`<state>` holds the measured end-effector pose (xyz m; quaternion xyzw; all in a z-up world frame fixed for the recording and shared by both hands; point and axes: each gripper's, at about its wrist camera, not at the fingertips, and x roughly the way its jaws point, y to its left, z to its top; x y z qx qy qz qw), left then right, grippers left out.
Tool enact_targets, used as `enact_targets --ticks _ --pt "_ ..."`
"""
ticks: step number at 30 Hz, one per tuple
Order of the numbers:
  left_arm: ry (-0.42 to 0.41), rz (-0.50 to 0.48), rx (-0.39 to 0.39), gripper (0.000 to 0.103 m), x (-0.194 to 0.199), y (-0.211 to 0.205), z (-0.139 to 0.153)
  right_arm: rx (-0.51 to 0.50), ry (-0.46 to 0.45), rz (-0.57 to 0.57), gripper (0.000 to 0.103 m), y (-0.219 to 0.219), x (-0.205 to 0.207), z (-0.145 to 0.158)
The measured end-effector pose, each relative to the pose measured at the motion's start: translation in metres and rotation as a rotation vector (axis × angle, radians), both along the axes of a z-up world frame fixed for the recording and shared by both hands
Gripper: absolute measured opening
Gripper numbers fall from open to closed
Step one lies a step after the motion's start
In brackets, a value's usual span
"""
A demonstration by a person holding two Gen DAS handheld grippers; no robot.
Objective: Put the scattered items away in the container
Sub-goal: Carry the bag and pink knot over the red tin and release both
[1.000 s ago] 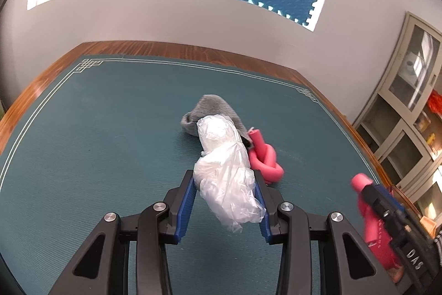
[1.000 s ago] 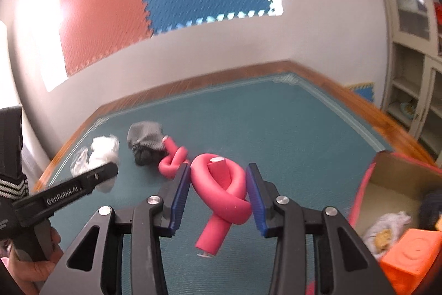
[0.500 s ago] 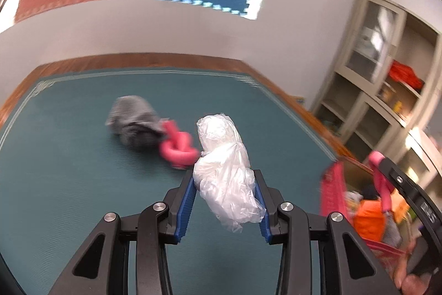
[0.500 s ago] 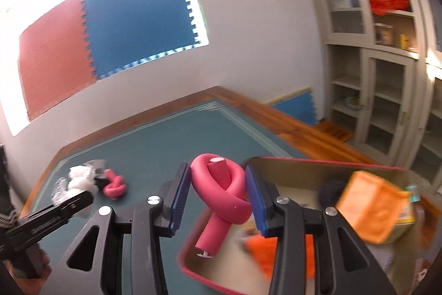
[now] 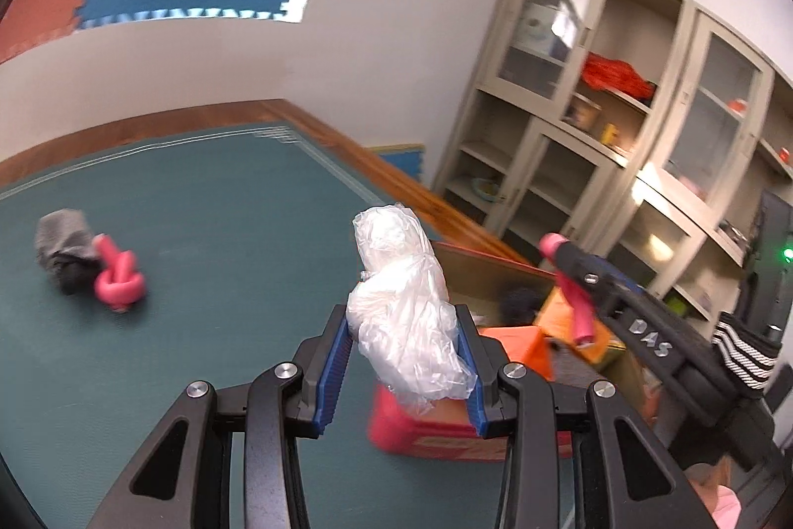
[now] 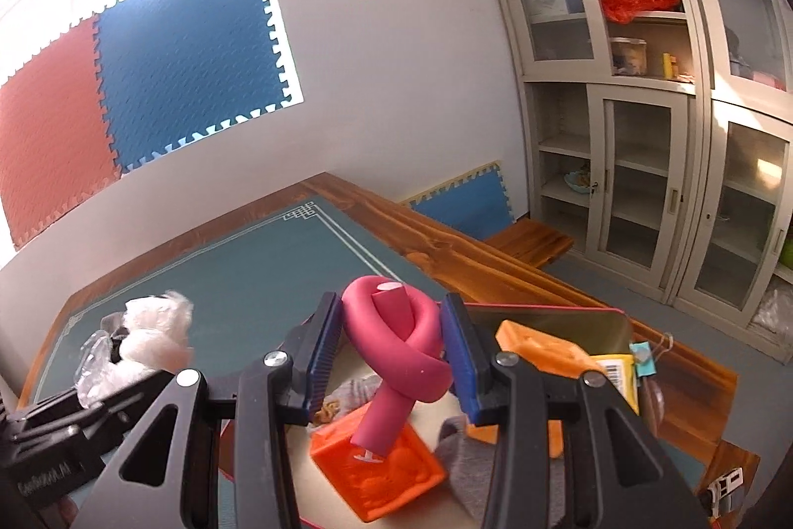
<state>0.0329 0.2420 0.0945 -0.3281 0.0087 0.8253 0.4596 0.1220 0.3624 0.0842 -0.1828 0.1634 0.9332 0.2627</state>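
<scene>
My left gripper (image 5: 404, 360) is shut on a crumpled clear plastic bag (image 5: 404, 301), held above the near edge of the red box (image 5: 431, 435). My right gripper (image 6: 391, 355) is shut on a knotted pink foam tube (image 6: 396, 350), hanging over the red box's (image 6: 570, 312) inside, above an orange block (image 6: 381, 469). In the left wrist view the right gripper (image 5: 585, 281) and its pink tube (image 5: 575, 311) show at right over the box. Another knotted pink tube (image 5: 119, 278) and a grey cloth bundle (image 5: 62, 239) lie on the green mat at far left.
The box holds orange blocks (image 6: 540, 350), a yellow packet (image 6: 617, 373) and grey cloth (image 6: 476, 464). The green mat (image 6: 238, 276) covers a wooden table (image 6: 446, 241). Beige glass-door cabinets (image 6: 644, 107) stand beyond the table at right. A striped sleeve (image 5: 743, 350) shows at right.
Both grippers swung right from the mat toward the red box, carrying their items. The right gripper's pink tube now hangs over the box interior; the left's bag reached the box's near edge.
</scene>
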Motion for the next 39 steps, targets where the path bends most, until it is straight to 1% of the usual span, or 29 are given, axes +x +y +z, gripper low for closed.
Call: enact_targets --ticks 4,6,7,8,10,14,18,21,22,24,26,30,34,37,39 --pt "-0.011 -0.07 -0.004 0.042 0.008 0.024 -0.001 0.004 0.012 -0.015 0.045 0.006 0.006 0.003" --pt "-0.023 -0.096 -0.018 0.045 0.011 0.033 -0.004 0.002 0.02 -0.024 0.045 0.009 0.009 0.004" --pt "-0.029 -0.103 -0.026 0.052 0.012 0.036 -0.005 0.0 0.022 -0.028 0.045 0.011 0.01 0.004" --pt "-0.032 -0.104 -0.027 0.061 0.012 0.037 -0.006 -0.002 0.024 -0.031 0.045 0.012 0.011 0.004" --pt "-0.035 -0.104 -0.027 0.072 0.012 0.037 -0.008 -0.006 0.028 -0.033 0.045 0.014 0.013 0.003" --pt "-0.028 -0.08 -0.023 0.073 0.01 0.03 -0.007 -0.014 0.027 -0.022 0.045 0.014 0.009 0.002" --pt "-0.025 -0.031 -0.016 0.073 0.001 0.014 -0.006 -0.017 0.015 0.008 0.046 0.01 0.0 0.0" --pt "-0.028 0.012 -0.011 0.073 -0.008 0.002 -0.007 -0.025 0.004 0.025 0.049 0.006 -0.007 -0.001" --pt "-0.03 0.025 -0.008 0.073 -0.011 -0.003 -0.007 -0.035 0.0 0.031 0.051 0.005 -0.009 -0.002" --pt "-0.037 0.056 -0.003 0.073 -0.018 -0.012 -0.008 -0.058 0.002 0.041 0.071 0.003 -0.011 -0.004" --pt "-0.044 0.08 0.0 0.073 -0.024 -0.019 -0.009 -0.06 0.008 0.034 0.075 0.001 -0.01 -0.005" --pt "-0.047 0.14 -0.011 0.073 -0.036 -0.032 -0.011 -0.058 0.008 0.029 0.076 -0.002 -0.011 -0.005" --pt "-0.03 0.197 -0.019 0.073 -0.044 -0.042 -0.011 -0.063 0.013 0.036 0.076 -0.006 -0.011 -0.006" --pt "-0.025 0.26 -0.016 0.073 -0.053 -0.056 -0.01 -0.06 0.01 0.057 0.076 -0.013 -0.016 -0.006" --pt "-0.038 0.3 -0.009 0.073 -0.06 -0.068 -0.012 -0.055 0.004 0.081 0.076 -0.02 -0.02 -0.007"
